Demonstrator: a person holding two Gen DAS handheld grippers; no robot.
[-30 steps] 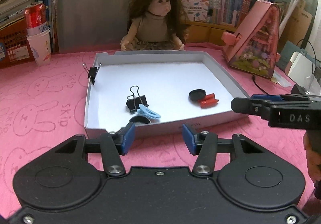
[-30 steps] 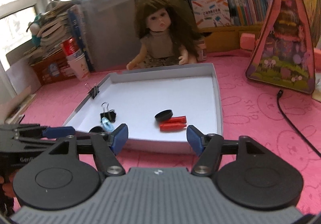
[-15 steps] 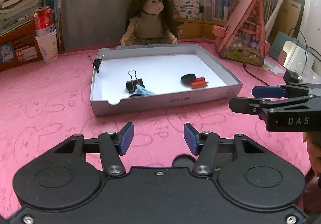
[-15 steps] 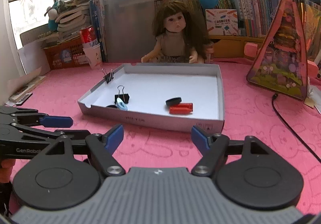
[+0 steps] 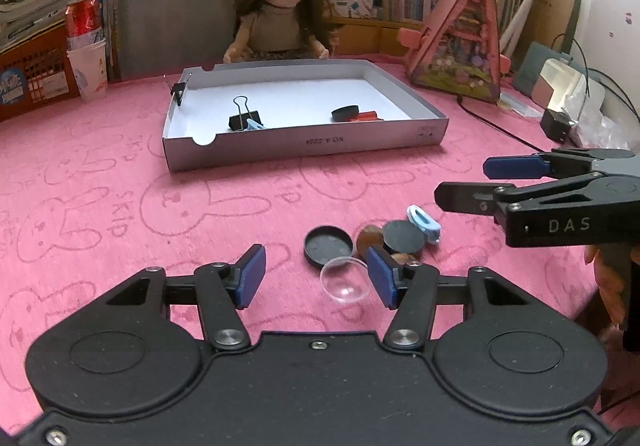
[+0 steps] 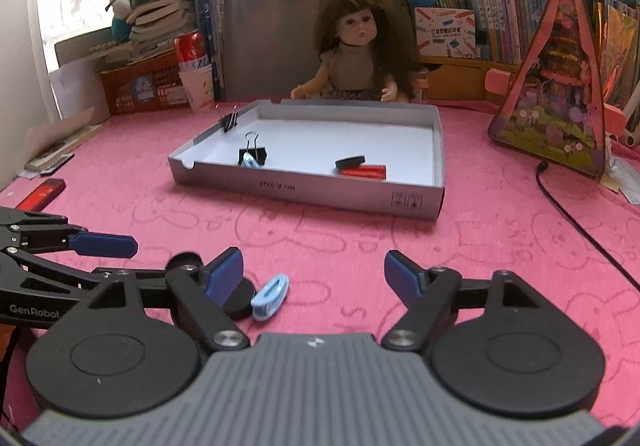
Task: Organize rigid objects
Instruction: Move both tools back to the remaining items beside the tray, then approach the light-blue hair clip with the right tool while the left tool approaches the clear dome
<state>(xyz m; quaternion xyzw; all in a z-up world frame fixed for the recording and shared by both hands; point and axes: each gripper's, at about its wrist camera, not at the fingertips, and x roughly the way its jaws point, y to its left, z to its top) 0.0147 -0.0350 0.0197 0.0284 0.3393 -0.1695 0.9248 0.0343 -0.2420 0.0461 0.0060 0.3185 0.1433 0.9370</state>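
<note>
A grey cardboard tray (image 5: 304, 144) (image 6: 304, 190) sits mid-table and holds a black binder clip (image 5: 243, 118), a light blue clip, a black cap (image 5: 345, 112) and a red object (image 5: 367, 116). Near my left gripper (image 5: 316, 280), open and empty, lie a black lid (image 5: 328, 245), a clear dome (image 5: 344, 280), a black disc (image 5: 403, 236), brown pieces and a light blue clip (image 5: 424, 223). My right gripper (image 6: 314, 278) is open and empty, just right of that blue clip (image 6: 271, 296) and black disc (image 6: 240, 300).
A doll (image 5: 280, 12) sits behind the tray. A pink toy house (image 5: 460, 42) stands at the right with a black cable (image 6: 568, 210) beside it. A cup and red can (image 5: 86, 46) stand at the left. A red object (image 6: 42, 194) lies at the far left.
Both grippers have pulled back from the tray toward the near table edge. The small pile of lids and clips has come into view in front of them.
</note>
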